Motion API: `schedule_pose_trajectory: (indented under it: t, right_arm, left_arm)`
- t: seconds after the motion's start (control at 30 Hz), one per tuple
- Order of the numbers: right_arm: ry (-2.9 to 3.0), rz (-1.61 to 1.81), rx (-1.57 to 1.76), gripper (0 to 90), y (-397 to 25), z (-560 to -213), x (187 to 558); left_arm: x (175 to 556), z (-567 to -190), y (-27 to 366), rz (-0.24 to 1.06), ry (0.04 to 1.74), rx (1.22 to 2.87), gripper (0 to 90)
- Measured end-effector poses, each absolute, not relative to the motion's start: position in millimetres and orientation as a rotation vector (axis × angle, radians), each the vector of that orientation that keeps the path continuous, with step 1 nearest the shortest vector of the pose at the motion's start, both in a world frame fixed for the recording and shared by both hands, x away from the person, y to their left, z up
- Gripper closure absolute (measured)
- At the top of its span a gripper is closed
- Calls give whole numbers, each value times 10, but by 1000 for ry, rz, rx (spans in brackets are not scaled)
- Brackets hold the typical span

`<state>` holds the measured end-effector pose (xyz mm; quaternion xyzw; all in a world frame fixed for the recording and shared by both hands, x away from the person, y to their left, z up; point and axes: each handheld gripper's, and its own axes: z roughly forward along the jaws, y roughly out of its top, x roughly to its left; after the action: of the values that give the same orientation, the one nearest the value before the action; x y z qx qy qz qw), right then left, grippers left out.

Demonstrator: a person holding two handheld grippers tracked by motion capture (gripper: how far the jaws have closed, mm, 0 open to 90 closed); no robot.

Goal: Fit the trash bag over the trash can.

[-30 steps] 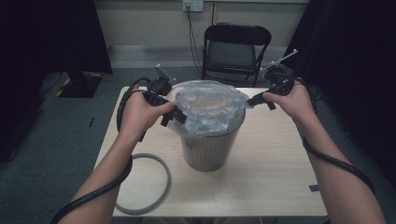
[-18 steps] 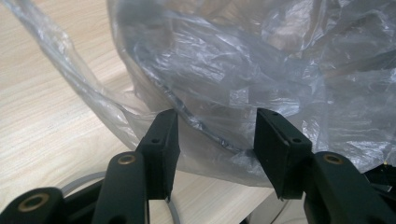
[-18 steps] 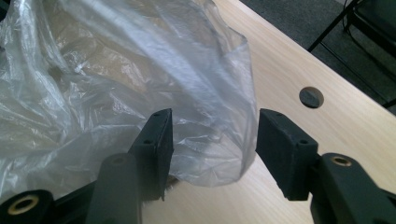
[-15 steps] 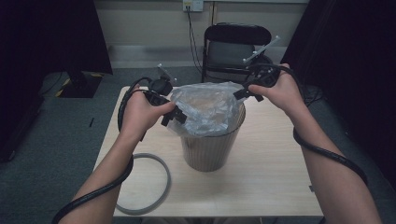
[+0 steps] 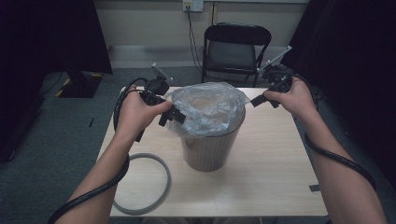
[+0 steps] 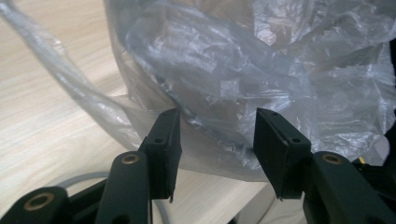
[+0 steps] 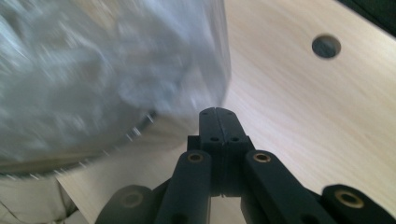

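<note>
Plastic bag [image 7: 107, 70] is motion-blurred in the right gripper view. Bin [image 5: 210, 149] interior is veiled by the bag. Grey ring [image 5: 159, 186] overhangs the tabletop's left edge.

Clear, milky-grey plastic bag [image 5: 210, 105] — crinkled, catching white glints — over a beige bin [image 5: 210, 149] with faint vertical ribbing. The table [image 5: 275, 163] is pale wood with fine, straight grain; at 7 o'clock from the bin lies a grey ring [image 5: 161, 182]. Both grippers are matt black: the left gripper [image 6: 217, 140] shows brass-coloured pivot pins in its own view, and the right gripper [image 7: 218, 122] shows the same brassy pins. Black cables trail from each. At 12 o'clock, a black folding chair [image 5: 236, 46] against a cream wall — the floor is dark grey-green carpet. At 10 o'clock on the floor, a yellow-and-black striped patch [image 5: 63, 88].
</note>
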<state>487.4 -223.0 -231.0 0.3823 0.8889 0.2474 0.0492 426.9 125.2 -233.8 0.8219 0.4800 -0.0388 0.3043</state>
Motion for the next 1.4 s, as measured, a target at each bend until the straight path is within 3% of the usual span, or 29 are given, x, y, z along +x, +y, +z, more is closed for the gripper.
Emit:
schedule_pose_trajectory:
  t: [0.17, 0.47, 0.93, 1.23, 1.37, 1.4]
  right_arm:
    - [2727, 743, 1174, 900, -2291, -2478, 4836]
    - [2573, 925, 1143, 554, -2242, -2213, 4813]
    - [2546, 871, 986, 398, -1876, -1871, 4821]
    - [2572, 845, 852, 410, -1440, -1908, 5010]
    - [2604, 818, 792, 495, -1271, -1992, 5040]
    - [2635, 817, 756, 565, -1242, -2025, 5045]
  left_arm:
    - [4243, -2335, 1223, -96, 1279, 2182, 493]
    - [4269, -2399, 1195, -104, 1310, 2177, 457]
    - [4266, -2383, 1184, -93, 1295, 2201, 453]
    - [4280, -2389, 1181, -97, 1299, 2200, 449]
    - [4291, -2400, 1194, -109, 1300, 2193, 448]
    - [4293, -2401, 1196, -111, 1299, 2192, 449]
